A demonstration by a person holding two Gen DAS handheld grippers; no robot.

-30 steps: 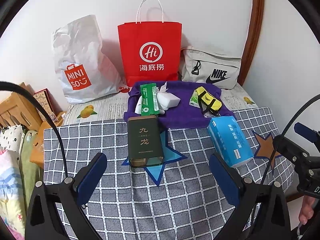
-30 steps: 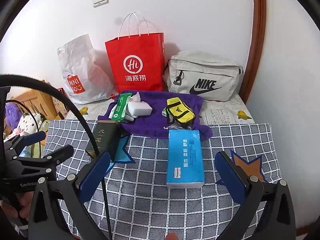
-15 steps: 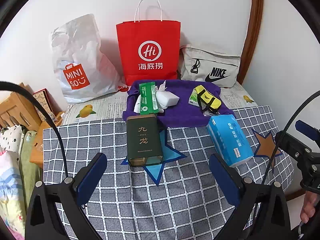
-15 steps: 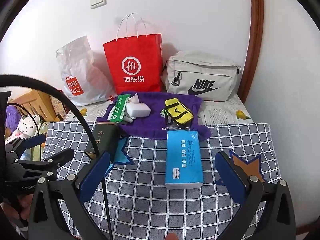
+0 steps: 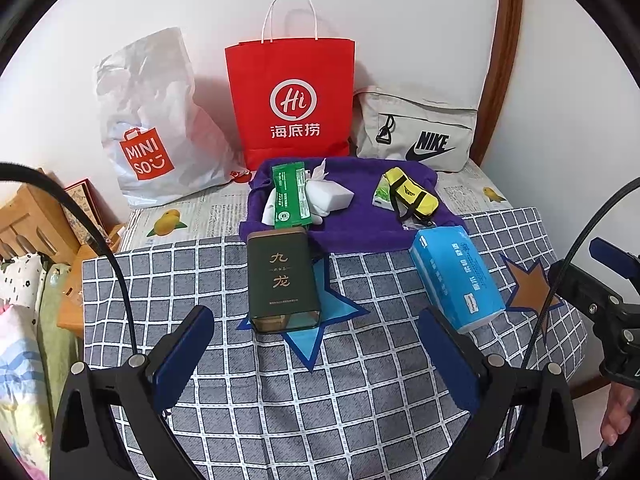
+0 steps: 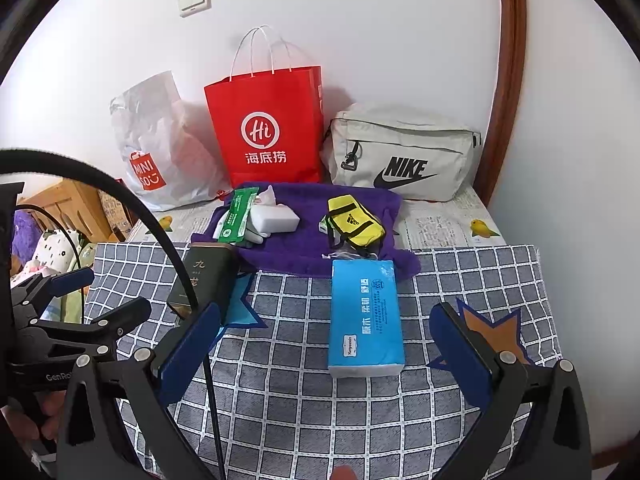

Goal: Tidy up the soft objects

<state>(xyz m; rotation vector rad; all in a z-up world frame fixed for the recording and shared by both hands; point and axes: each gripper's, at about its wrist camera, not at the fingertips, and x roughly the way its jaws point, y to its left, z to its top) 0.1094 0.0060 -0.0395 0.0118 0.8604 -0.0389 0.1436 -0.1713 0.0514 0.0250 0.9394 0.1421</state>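
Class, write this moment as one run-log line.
left gripper: open, facing dark green tin | right gripper: open, facing blue tissue pack | both empty | purple towel: small items on it

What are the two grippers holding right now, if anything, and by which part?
Nothing. The left gripper and the right gripper are both open above the checked cloth, short of the green tin and the blue tissue pack.

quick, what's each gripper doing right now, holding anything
Left gripper: open, holding nothing, above the checked cloth short of the green tin.
Right gripper: open, holding nothing, the blue tissue pack lies between its fingers, untouched.
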